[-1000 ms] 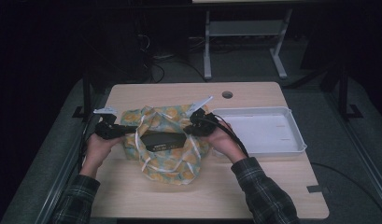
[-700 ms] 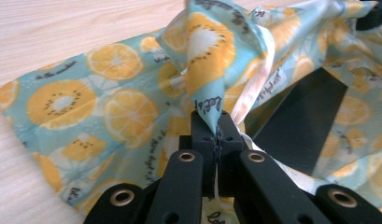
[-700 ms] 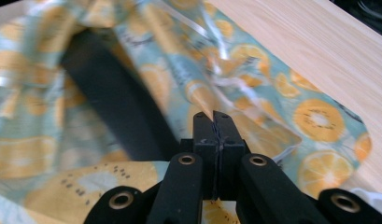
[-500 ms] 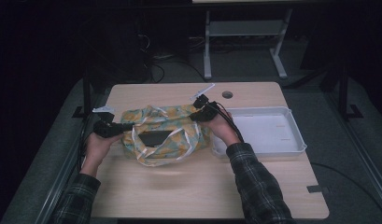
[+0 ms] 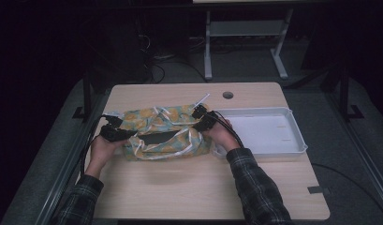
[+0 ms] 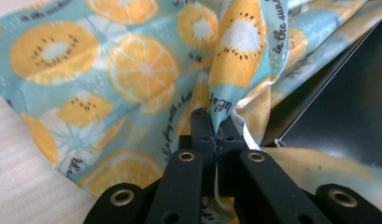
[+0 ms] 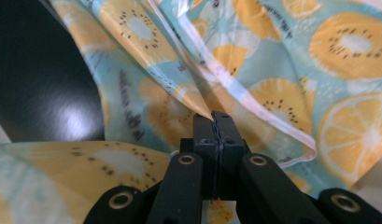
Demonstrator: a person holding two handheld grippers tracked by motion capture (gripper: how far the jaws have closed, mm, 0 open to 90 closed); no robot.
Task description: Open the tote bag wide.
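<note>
a fruit-print cloth bag (image 5: pixel 163 133), pale blue with orange and kiwi slices, lies stretched across the middle of the desk (image 5: pixel 198 192), its mouth open over a flat black object (image 5: pixel 158 138) inside. the left gripper (image 5: pixel 118 134) holds the bag's edge at 9 o'clock, its jaws pressed together on a fold of the cloth (image 6: pixel 221 105). the right gripper (image 5: pixel 201 117) holds the edge at about 2 o'clock, jaws likewise closed on a pinch of fabric (image 7: pixel 205 109). both forearms come in from 6 o'clock in plaid sleeves (image 5: pixel 254 187), hands low on the desk and spread to either side of the bag. a white tray (image 5: pixel 292 140) sits at 3 o'clock, just beside the right hand (image 5: pixel 222 136).
</note>
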